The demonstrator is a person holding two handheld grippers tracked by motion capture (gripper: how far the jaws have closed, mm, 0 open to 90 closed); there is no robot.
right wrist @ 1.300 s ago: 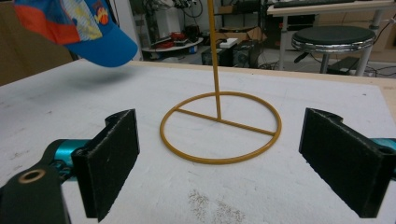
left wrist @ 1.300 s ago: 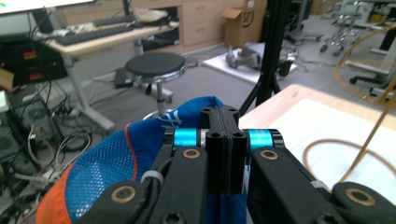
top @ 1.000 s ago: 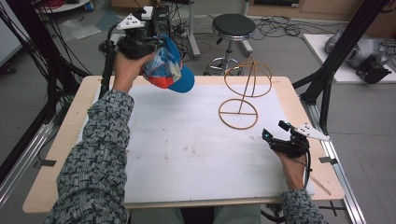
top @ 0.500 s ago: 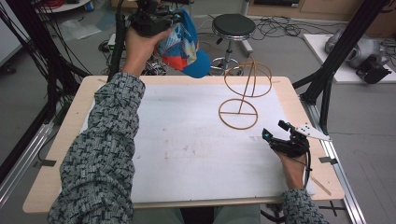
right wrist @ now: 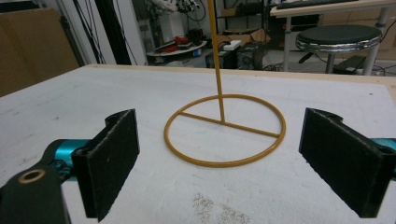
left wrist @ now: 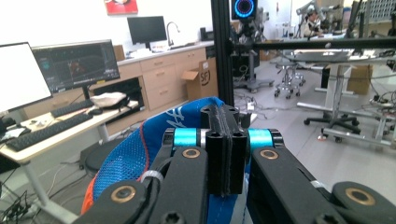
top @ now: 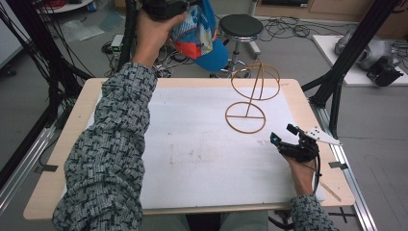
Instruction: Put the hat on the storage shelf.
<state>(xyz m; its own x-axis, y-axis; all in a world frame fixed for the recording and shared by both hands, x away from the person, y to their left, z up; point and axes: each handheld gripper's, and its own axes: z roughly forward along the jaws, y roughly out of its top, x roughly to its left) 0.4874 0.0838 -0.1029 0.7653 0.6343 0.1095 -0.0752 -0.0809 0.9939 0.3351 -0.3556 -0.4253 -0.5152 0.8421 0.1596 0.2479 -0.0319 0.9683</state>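
A blue, white and orange mesh cap [top: 199,36] hangs in the air beyond the table's far edge. My left gripper [top: 180,8] is shut on its fabric, held high by the person's left hand. In the left gripper view the jaws stand pressed together on the cap [left wrist: 126,158], my left gripper [left wrist: 226,140] pointing out into the room. A yellow wire stand [top: 246,117], with a flat base ring, a pole and an upper ring, sits at the table's right rear. My right gripper [top: 283,134] rests open on the white mat just in front of it, aimed at the wire stand [right wrist: 216,56]. Nothing is between my right gripper's [right wrist: 219,140] pads.
The white mat [top: 192,144] covers most of the wooden table. A black stool [top: 240,26] stands behind the far edge, under the cap. Black frame posts [top: 337,86] rise at the right rear corner and along the left side. Cables litter the floor behind.
The left hand has lifted the cap higher and farther back, past the table's far edge. The right gripper has stayed put and open.
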